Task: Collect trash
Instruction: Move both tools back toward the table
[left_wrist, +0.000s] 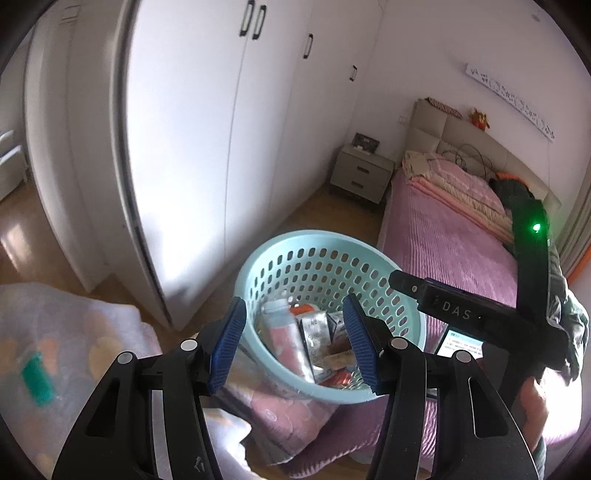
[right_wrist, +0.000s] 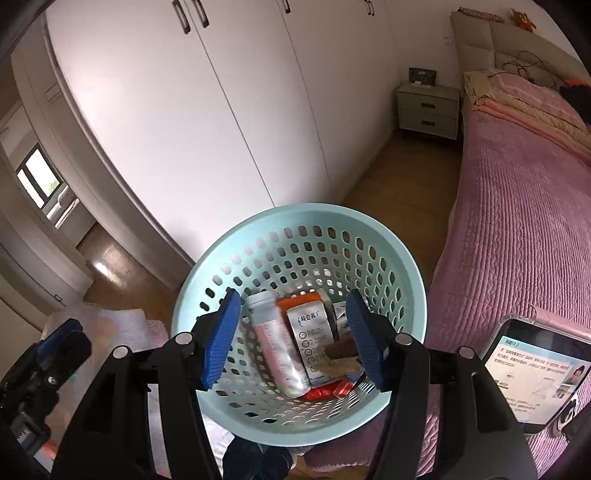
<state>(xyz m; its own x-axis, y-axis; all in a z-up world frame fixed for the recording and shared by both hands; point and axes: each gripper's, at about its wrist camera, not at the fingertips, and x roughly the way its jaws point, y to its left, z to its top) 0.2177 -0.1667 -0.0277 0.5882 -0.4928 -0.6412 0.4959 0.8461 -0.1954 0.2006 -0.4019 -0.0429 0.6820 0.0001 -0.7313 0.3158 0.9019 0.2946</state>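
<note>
The open mouth of the light blue basket (right_wrist: 295, 229) is left clear from above, while its floor is crowded with packets (right_wrist: 310, 343), and passage is hemmed by the white wardrobe (right_wrist: 184, 129) behind, the pink bed (right_wrist: 517, 221) and a phone (right_wrist: 535, 373) alongside.

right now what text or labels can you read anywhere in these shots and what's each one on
"DAS": on the black body of the right gripper, seen from the left wrist.
Silver packet in the basket: printed characters, too blurred to read.
Phone screen on the bed: text too small to read.
</note>
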